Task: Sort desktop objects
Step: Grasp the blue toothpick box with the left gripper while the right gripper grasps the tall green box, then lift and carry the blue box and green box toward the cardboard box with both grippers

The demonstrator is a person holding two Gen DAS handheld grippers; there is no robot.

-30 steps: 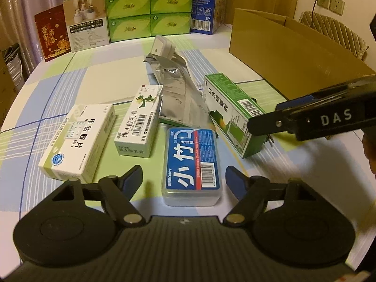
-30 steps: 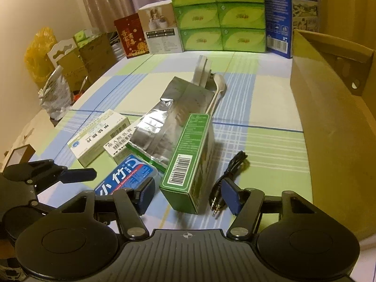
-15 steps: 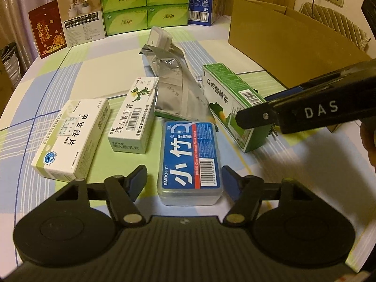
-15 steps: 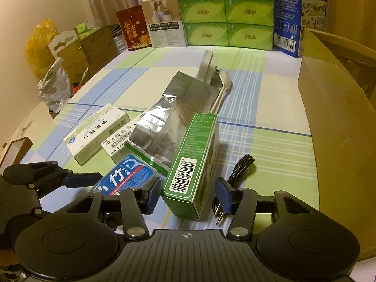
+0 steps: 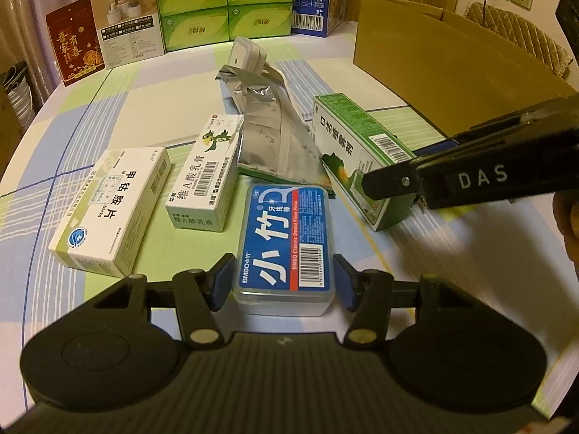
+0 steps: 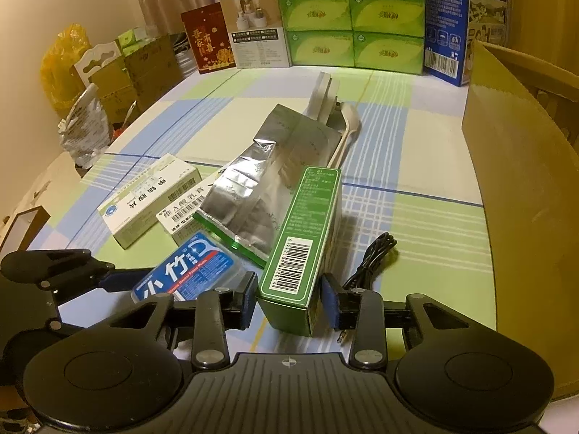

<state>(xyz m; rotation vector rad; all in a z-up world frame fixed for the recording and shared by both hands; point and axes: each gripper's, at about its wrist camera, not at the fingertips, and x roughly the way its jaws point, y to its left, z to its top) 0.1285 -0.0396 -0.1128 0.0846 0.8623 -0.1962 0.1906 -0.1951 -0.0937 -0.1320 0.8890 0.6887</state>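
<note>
Having just been closing, the left gripper [image 5: 283,282] flanked the blue dental floss pick box [image 5: 286,242] while the right gripper [image 6: 287,302] flanked the green carton [image 6: 302,249], pad contact indeterminate.

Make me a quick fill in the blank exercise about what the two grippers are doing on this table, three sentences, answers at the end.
1. The left gripper has been closing around the ____ floss pick case.
2. The right gripper has been closing around the tall ____ box.
3. A black ____ lies on the table just right of that box.

Answers: blue; green; cable
</note>
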